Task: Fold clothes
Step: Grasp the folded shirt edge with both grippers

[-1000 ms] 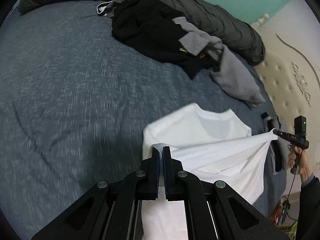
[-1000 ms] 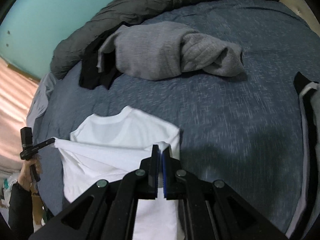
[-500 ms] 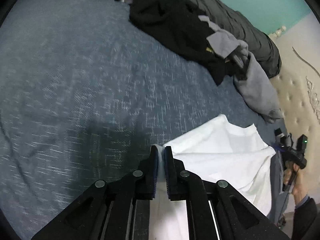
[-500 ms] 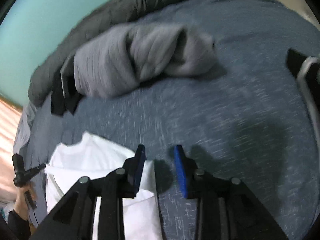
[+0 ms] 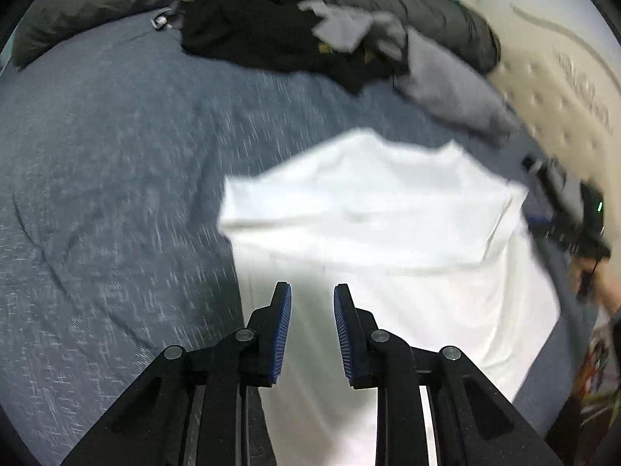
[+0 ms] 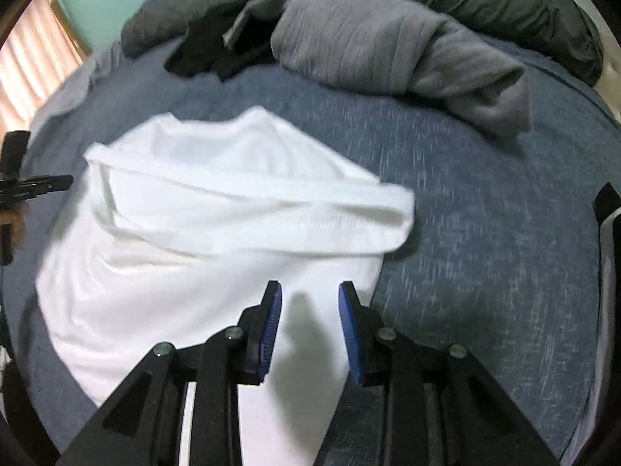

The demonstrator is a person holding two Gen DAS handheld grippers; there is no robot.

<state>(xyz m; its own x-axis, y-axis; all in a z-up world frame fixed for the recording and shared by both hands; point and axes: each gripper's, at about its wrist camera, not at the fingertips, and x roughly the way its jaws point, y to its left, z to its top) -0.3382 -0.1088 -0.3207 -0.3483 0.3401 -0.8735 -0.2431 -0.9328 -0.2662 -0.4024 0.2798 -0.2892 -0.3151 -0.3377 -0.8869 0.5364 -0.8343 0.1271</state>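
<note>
Left gripper (image 5: 312, 306) being held with jaws just parted, nothing between them; right gripper (image 6: 309, 305) likewise parted and empty. White T-shirt (image 5: 388, 240) lying at frame centre on blue bedspread (image 5: 97, 194), hem folded up, apparently released for next fold.

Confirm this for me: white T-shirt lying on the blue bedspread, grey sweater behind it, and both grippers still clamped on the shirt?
Not quite. The white T-shirt lies on the blue bedspread with the grey sweater behind it, but both wrist views show the left gripper and right gripper with jaws just opened, gripping nothing.
</note>
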